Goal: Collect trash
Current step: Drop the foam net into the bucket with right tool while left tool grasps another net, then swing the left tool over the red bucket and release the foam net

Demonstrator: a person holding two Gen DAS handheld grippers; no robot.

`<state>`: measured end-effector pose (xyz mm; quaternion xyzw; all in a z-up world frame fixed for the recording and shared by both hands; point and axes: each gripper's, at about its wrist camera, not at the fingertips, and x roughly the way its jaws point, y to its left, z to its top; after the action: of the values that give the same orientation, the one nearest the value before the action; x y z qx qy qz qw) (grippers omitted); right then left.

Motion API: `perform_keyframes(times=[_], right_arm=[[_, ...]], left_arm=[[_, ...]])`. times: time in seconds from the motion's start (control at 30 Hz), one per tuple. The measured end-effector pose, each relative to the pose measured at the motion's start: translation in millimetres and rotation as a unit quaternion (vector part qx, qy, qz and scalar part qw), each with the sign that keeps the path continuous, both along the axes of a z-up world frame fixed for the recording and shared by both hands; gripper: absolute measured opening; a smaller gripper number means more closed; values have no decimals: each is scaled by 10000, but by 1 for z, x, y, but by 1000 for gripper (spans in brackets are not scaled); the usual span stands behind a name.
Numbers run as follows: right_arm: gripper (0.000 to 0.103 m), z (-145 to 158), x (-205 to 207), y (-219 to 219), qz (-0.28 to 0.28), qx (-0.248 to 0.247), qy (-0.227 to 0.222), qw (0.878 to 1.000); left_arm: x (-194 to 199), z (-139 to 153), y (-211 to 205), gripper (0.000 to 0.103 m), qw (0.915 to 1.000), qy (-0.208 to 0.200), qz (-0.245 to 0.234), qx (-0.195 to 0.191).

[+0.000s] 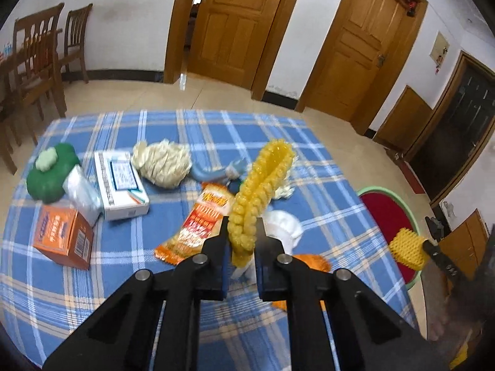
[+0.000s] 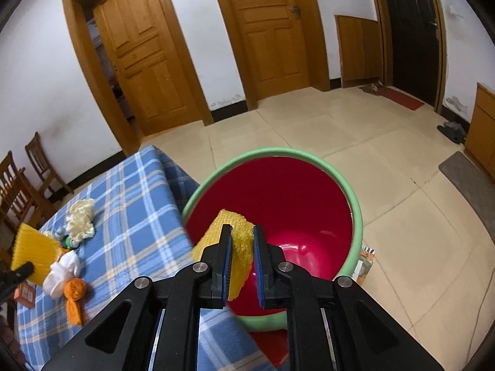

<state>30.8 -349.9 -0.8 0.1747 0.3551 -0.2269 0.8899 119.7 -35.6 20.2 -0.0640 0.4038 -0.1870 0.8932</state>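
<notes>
My left gripper [image 1: 243, 221] is shut on the lower end of a long yellow foam net [image 1: 266, 173], which stands up above the blue plaid table [image 1: 185, 130]. The right wrist view shows this net [image 2: 34, 253] at the far left with the left gripper [image 2: 26, 269] on it. My right gripper [image 2: 243, 235] is shut on a second yellow foam net [image 2: 213, 232] and holds it over the mouth of the red bin with a green rim [image 2: 272, 151]. In the left wrist view that bin [image 1: 386, 213] stands on the floor beside the table's right edge.
Lying on the table are a cream foam net [image 1: 162, 164], a white box [image 1: 120, 185], an orange box [image 1: 63, 236], a green lump [image 1: 51, 173], an orange snack wrapper [image 1: 201, 219], white tissue [image 1: 283, 222] and an orange scrap [image 2: 74, 296]. Wooden chairs [image 1: 34, 61] stand at far left.
</notes>
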Motion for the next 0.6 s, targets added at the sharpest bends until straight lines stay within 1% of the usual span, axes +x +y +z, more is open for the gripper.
perform_keyframes(times=[0.07, 0.2, 0.27, 0.43, 0.57, 0.6], right_arm=[[16, -1, -1, -2, -13, 19, -7, 10000], [27, -1, -11, -8, -73, 54, -60, 9999], [28, -1, -13, -12, -76, 125, -131, 9998], [39, 3, -22, -20, -143, 148, -208, 9996], [42, 8, -31, -25, -223, 172, -228, 9993], [44, 9, -34, -27, -247, 161, -235, 9993]], left_arm=[[-3, 8, -4, 11, 10000, -67, -57, -38], [-9, 21, -16, 11, 9995, -177, -251, -28], [-10, 23, -27, 11, 9991, -177, -381, -16], [-13, 28, -62, 11, 9969, -162, -769, 71], [-17, 29, -99, 11, 9927, -201, -1180, 166], [-18, 28, -108, 11, 9914, -201, -1278, 184]])
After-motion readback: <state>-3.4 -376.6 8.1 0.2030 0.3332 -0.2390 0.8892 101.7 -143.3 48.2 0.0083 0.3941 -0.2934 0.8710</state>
